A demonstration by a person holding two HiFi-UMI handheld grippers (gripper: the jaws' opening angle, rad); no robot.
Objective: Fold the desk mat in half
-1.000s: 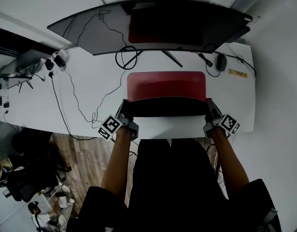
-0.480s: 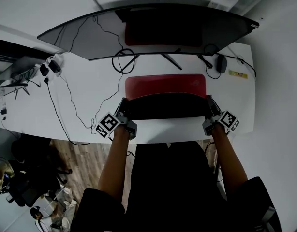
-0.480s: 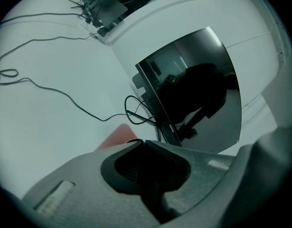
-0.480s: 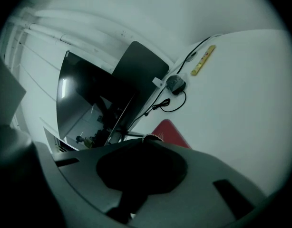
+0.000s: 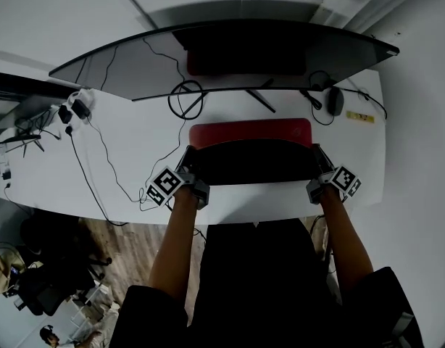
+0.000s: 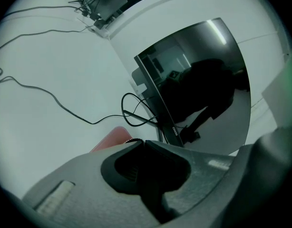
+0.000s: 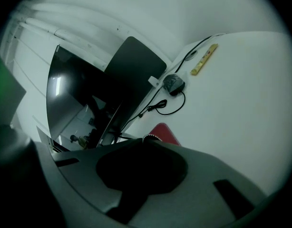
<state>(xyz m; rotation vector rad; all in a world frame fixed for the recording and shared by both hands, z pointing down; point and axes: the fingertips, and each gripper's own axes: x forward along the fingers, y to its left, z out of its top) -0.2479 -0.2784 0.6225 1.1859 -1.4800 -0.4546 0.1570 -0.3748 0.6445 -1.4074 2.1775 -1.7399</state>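
Two grippers share one job here, and the fold looks a bit past halfway. The white desk (image 5: 77,165) carries everything, with a wide curved monitor (image 5: 230,53) standing along its far side. In front of the monitor lies the desk mat (image 5: 251,162). Its near half is lifted and turned over, so the black underside faces up, and a strip of the red top shows beyond it along the far edge. The left gripper (image 5: 188,159) is clamped tight on the mat's left near corner, and its own view shows the jaws pinched together on the thin stitched edge. The right gripper (image 5: 318,158) does the same on the right near corner, jaws closed on the mat. By my reckoning, what's left is to carry both corners across that red strip, line up the edges, lay the flap flat and let go. A looped cable (image 5: 186,98) and a mouse (image 5: 335,101) sit beyond the mat, clear of the fold.
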